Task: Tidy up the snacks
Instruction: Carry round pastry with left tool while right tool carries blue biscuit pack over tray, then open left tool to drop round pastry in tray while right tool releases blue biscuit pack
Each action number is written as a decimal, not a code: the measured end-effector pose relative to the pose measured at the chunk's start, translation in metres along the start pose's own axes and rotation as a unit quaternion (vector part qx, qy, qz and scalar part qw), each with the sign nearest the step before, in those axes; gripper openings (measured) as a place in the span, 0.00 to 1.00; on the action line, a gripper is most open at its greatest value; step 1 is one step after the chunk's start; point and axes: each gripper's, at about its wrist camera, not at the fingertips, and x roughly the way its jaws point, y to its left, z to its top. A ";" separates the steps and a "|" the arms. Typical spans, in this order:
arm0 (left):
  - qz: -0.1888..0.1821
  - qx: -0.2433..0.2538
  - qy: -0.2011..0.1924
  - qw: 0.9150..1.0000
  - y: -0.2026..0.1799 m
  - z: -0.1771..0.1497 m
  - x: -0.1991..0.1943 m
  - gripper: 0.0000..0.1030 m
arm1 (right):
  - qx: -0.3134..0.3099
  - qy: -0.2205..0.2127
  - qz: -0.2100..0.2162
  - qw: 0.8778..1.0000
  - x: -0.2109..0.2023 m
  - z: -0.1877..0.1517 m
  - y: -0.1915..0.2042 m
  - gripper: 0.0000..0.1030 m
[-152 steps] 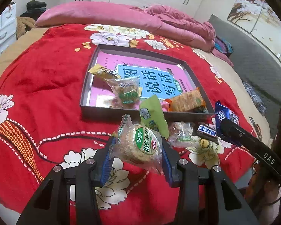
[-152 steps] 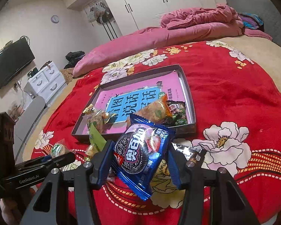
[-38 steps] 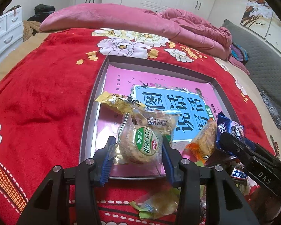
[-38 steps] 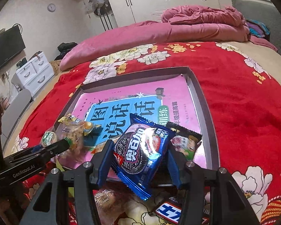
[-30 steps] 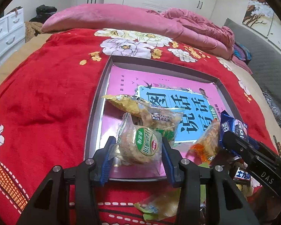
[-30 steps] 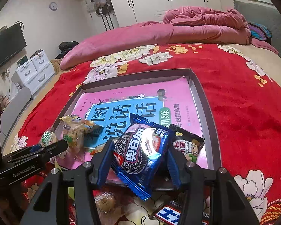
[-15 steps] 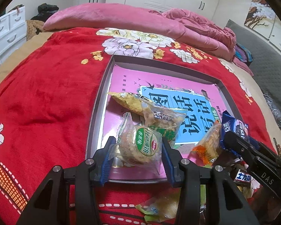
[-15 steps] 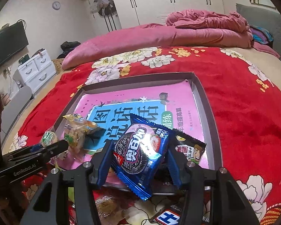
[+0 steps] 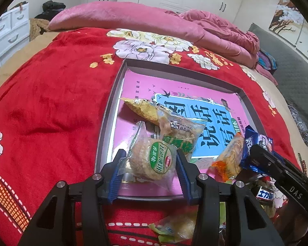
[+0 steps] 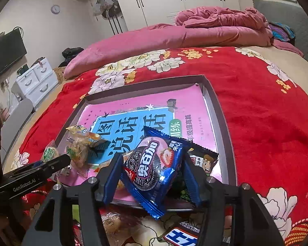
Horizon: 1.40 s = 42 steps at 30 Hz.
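**Now both packets are hanging over the tray's near edge**

Both packets are being carried low and tilted downward, seemingly so that each can drop inside the tray [image 9: 110,110] rather than onto the red blanket [image 9: 51,102] of the bed. The left gripper [image 9: 148,170] is pinching a clear-wrapped round cake packet [image 9: 152,160], its fingers [image 9: 118,170] pressing on both sides of the wrapper, over the tray's near left corner. The right gripper [image 10: 152,176] is carrying a blue cookie packet [image 10: 154,168] above the near right part of the tray; its jaws have just been opening, with the packet sitting between them and the right finger looking to stand clear of the wrapper, so I judge a release is under way.

Inside the tray, a pink and blue printed sheet [image 10: 145,119] is lining the floor. Lying on it are a yellow snack packet [image 9: 139,107] and a clear cracker packet [image 9: 178,131] at the left, an orange packet [image 9: 230,155] further right, and a dark packet [image 10: 203,157] near the right wall.

Outside, just beside the near wall, a dark chocolate bar [image 10: 182,235] and a pale green-edged packet [image 9: 174,227] are waiting on the blanket.
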 end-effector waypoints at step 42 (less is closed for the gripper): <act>-0.001 -0.021 -0.048 0.999 0.011 0.007 -0.026 0.74 | 0.030 -0.048 -0.014 0.998 -0.030 0.005 -0.021 0.68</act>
